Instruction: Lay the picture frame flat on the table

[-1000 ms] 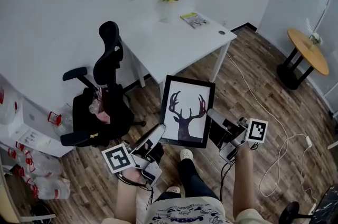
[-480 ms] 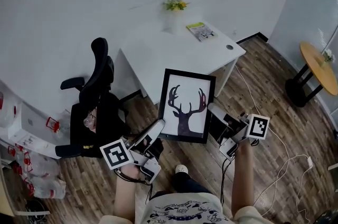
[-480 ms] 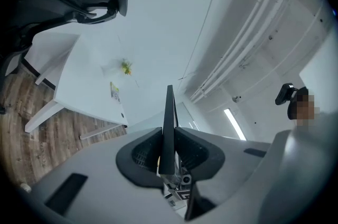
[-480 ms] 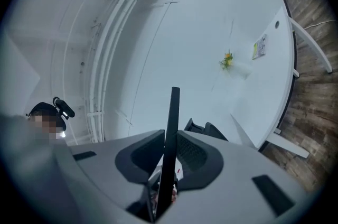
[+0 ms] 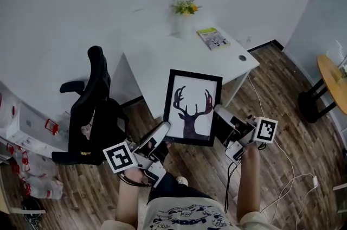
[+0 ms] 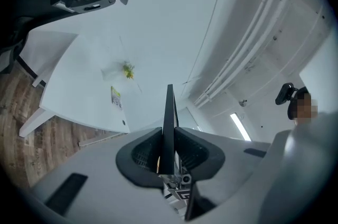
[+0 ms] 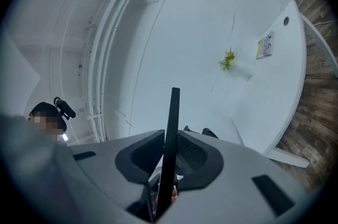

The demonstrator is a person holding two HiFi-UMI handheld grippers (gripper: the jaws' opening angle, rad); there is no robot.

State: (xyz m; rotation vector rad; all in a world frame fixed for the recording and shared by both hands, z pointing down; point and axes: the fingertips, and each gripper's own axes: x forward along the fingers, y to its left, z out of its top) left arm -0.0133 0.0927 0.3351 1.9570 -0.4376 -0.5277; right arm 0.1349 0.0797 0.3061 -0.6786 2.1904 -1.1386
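The black picture frame with a deer silhouette hangs in the air in front of the white table, held between both grippers. My left gripper is shut on its lower left edge, and my right gripper is shut on its lower right edge. In the left gripper view the frame shows edge-on, pinched between the dark pads. The right gripper view shows the same thin black edge clamped between its pads.
On the table stand a vase of yellow flowers and a green booklet at the far side. A black office chair stands left of the table. A round wooden side table is at the right; cables lie on the floor.
Both grippers have carried the frame forward toward the white table. The frame's top now overlaps the table's near edge, and the chair has slid left in view.
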